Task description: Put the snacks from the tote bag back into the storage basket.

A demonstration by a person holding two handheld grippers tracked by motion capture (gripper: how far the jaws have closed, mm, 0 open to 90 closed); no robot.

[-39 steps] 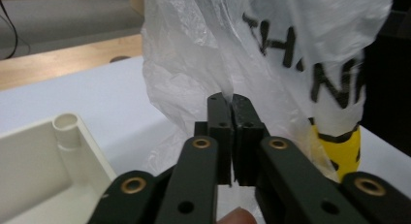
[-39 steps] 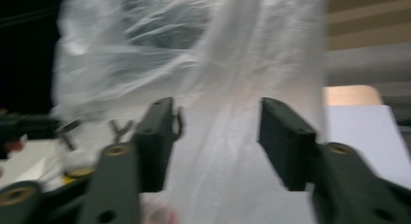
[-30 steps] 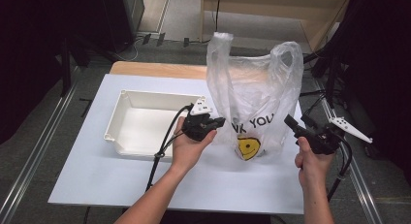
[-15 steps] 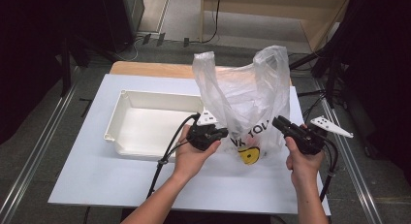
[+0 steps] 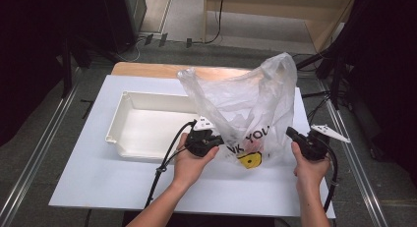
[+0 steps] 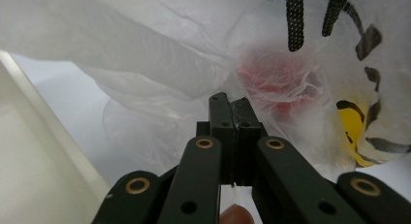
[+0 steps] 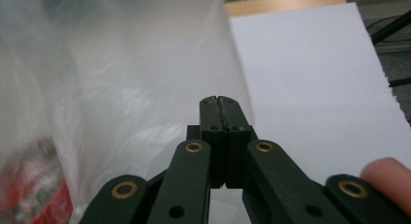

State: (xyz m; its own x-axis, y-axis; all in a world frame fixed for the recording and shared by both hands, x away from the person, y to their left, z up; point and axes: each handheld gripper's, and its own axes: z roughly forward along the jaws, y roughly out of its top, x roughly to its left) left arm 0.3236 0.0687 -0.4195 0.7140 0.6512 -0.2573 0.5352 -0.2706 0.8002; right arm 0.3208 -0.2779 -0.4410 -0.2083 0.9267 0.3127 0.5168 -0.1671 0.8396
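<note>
Standing on the white table (image 5: 78, 187), right of centre, one thin translucent bag (image 5: 246, 99) is rising with its two handle loops slumping at the top; black lettering and a yellow smiley are showing on its near face. Something red (image 6: 278, 83) is lying low inside it, blurred by the plastic, so what it is cannot be told. One white tray (image 5: 147, 124) is sitting left of the bag with its inside bare, its right end tucked behind the bag's left edge.

Two forearms are reaching in from the near edge. The left hand (image 5: 189, 163) is holding the left claw (image 5: 216, 138) against the bag's near left side; in the left gripper view its jaws are pressed fully together right at the film, though whether any plastic is caught between them cannot be told. The right hand (image 5: 307, 165) is holding the right claw (image 5: 290, 133) at the bag's near right side, pointing left and far; in the right gripper view its jaws are also meeting with no gap, the bag's wall just at their tips, and a pinch of film there cannot be confirmed. A black cable (image 5: 164, 160) is trailing from the left claw toward the near edge.
</note>
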